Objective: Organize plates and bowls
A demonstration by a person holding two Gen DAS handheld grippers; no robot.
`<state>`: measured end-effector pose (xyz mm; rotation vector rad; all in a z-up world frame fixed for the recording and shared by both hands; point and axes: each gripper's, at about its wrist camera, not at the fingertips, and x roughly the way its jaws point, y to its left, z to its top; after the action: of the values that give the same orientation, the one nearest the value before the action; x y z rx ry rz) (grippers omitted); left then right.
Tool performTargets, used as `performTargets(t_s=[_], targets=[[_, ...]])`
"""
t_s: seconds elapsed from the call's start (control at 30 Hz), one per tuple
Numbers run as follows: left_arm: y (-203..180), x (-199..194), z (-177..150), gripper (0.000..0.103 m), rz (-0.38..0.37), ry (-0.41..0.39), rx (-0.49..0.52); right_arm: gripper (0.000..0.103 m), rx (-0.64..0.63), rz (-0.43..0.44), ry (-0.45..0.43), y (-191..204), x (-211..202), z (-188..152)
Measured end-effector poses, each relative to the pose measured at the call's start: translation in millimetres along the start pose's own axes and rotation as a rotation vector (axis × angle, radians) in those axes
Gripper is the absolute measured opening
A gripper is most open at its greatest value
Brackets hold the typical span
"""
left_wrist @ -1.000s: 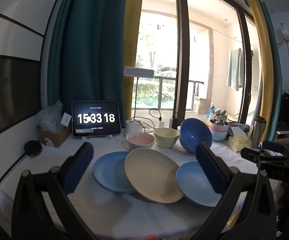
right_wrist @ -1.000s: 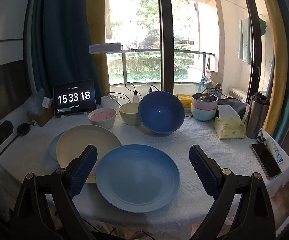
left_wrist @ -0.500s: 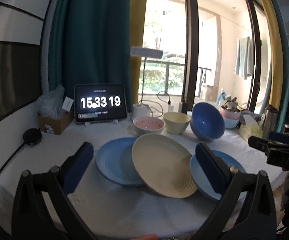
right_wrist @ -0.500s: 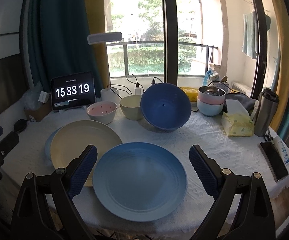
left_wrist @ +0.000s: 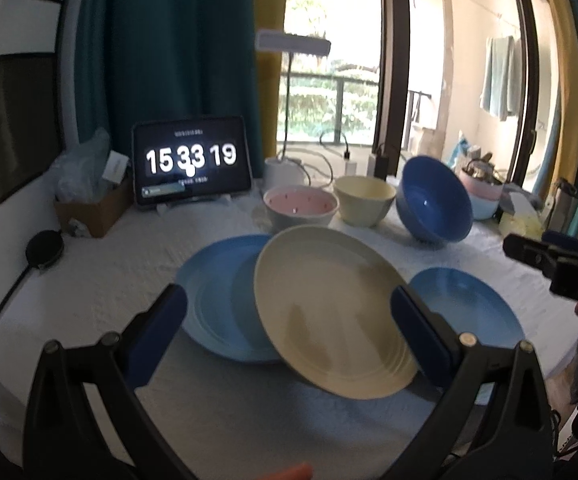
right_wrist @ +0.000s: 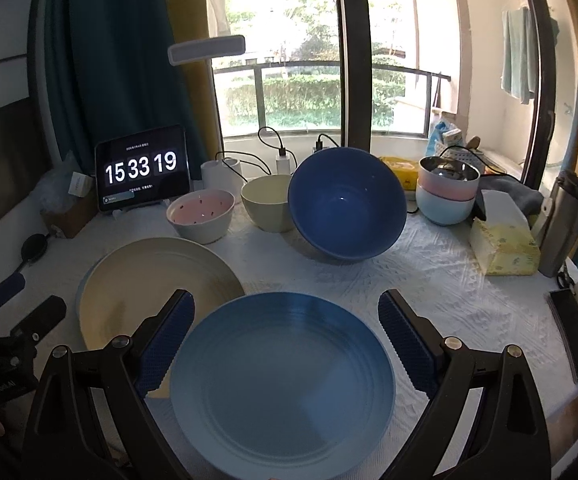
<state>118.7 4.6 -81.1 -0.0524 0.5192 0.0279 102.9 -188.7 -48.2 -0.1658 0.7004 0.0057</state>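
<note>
Glossy glazed dark blue bowl (right_wrist: 347, 204); smooth ridged blue plate (right_wrist: 281, 384); rough woven white cloth on the desk (right_wrist: 461, 292); brushed-metal flask (right_wrist: 567, 224).

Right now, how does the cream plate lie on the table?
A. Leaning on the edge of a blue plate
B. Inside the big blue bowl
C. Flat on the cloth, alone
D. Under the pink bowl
A: the cream plate overlaps one blue plate and rests tilted on it.

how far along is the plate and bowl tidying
Barely begun. Done: only the cream round plate leans on a light blue plate. In hand: nothing; left gripper and right gripper are open. Left: the other blue plate, tilted dark blue bowl, cream bowl and pink bowl sit separately.
</note>
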Motion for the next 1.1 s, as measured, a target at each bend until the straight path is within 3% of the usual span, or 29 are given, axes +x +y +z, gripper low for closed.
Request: performTargets(t_s=[0.27, 0.57, 0.63, 0.7, 1.1], targets=[[-8.1, 39.5, -3.8, 0.100, 0.042, 0.107, 0.020, 0.096, 0.020, 0.026, 0.033, -9.8, 27.4, 8.0], [-1.6, 82.5, -12.2, 0.065, 0.064, 0.260, -0.013, 0.096, 0.027, 0.048, 0.069, -16.1, 57.1, 15.3], [-0.5, 89.4, -13.9, 0.049, 0.067, 0.289, -0.016, 0.096, 0.028, 0.052, 0.072, -16.6, 60.9, 16.3], [1.2, 95.6, -15.6, 0.046, 0.050, 0.314, -0.029, 0.096, 0.029, 0.055, 0.075, -17.0, 65.3, 17.9], [16.9, 97.8, -3.4, 0.017, -0.001, 0.289, -0.137, 0.096, 0.024, 0.073, 0.102, -12.3, 83.3, 23.4]])
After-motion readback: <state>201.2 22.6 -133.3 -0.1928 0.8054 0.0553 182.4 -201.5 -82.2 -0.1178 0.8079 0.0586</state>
